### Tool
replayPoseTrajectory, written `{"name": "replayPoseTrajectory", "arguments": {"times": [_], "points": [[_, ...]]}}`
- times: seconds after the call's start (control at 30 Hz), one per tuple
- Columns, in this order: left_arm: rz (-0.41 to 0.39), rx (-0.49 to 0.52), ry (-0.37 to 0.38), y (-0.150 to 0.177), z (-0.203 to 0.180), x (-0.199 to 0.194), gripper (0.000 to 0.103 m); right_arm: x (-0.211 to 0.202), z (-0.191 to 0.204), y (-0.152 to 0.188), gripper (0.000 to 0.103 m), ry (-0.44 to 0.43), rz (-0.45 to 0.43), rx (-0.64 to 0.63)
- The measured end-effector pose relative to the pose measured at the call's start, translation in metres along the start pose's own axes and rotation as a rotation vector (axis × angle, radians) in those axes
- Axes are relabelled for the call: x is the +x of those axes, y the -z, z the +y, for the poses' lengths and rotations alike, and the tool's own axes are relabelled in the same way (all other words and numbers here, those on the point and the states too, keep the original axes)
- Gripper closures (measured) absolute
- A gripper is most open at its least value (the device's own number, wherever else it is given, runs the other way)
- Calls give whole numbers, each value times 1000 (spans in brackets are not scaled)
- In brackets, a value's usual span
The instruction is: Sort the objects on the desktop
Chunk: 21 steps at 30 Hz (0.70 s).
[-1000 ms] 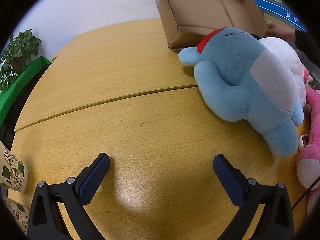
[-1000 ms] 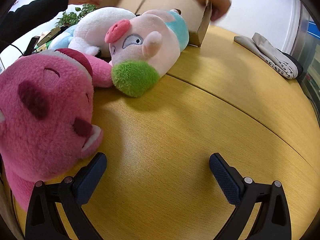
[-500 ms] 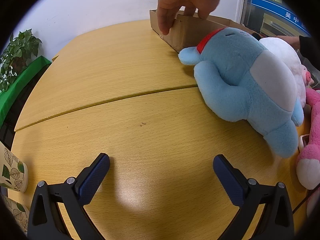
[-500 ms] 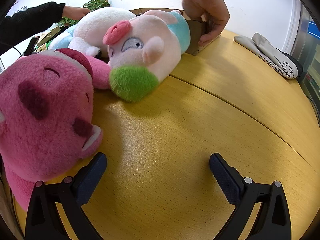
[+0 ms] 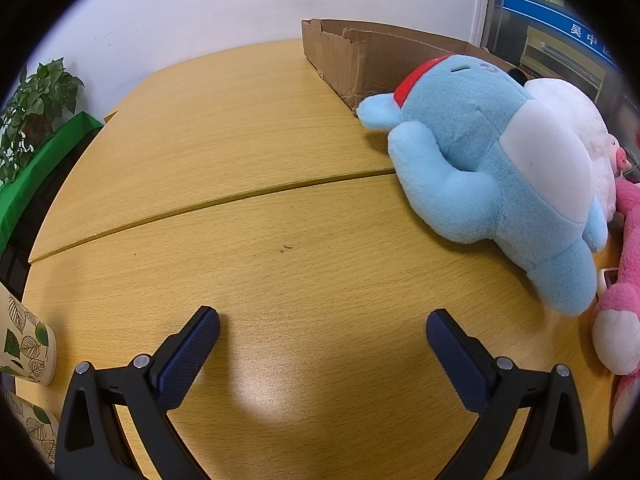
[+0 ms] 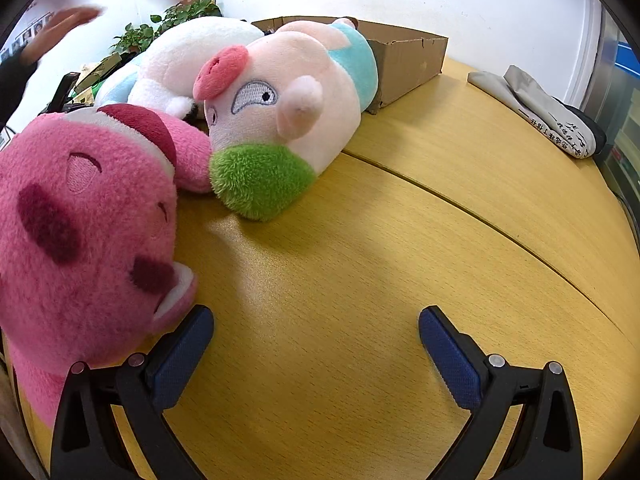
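A light blue plush (image 5: 500, 184) lies on the wooden table (image 5: 240, 160) at the right, in front of a white plush (image 5: 576, 120) and beside a pink plush (image 5: 624, 280). A cardboard box (image 5: 360, 56) stands behind them. My left gripper (image 5: 322, 320) is open and empty, low over the table, left of the blue plush. In the right wrist view the pink plush (image 6: 80, 220) lies at the left, with a pale pink plush with a green tuft (image 6: 288, 112) and the white plush (image 6: 188, 60) behind it. My right gripper (image 6: 316, 320) is open and empty; its left finger is next to the pink plush.
Leaf-print paper cups (image 5: 24, 348) stand at the table's left edge. A potted plant (image 5: 32, 112) is beyond the table at left. A folded grey cloth (image 6: 540, 108) lies at the far right. A person's blurred hand (image 6: 60, 28) is at upper left in the right wrist view.
The person set the tilted cardboard box flat on the table behind the plush toys and took their hands off it. Both grippers have stayed where they were.
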<state>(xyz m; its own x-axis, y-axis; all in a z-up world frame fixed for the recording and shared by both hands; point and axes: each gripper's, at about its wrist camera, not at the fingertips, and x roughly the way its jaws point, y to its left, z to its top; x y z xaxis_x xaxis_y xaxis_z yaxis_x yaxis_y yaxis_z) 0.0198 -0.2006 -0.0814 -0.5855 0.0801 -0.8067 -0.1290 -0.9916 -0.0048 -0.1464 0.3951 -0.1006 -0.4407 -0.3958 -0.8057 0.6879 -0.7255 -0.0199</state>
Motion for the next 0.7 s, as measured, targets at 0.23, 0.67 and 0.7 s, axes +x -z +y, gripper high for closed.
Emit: {"name": "replayPoseTrajectory", "arguments": {"times": [0.23,0.67,0.7], "points": [[0,0,0,1,-2,0,0,1,2,0,0,0,0,0],[-1,1,0,3,-3,-1,0,3,2,-1,0,0,0,0],[-1,1,0,4,-4,-1,0,3,2,-1,0,0,0,0]]}}
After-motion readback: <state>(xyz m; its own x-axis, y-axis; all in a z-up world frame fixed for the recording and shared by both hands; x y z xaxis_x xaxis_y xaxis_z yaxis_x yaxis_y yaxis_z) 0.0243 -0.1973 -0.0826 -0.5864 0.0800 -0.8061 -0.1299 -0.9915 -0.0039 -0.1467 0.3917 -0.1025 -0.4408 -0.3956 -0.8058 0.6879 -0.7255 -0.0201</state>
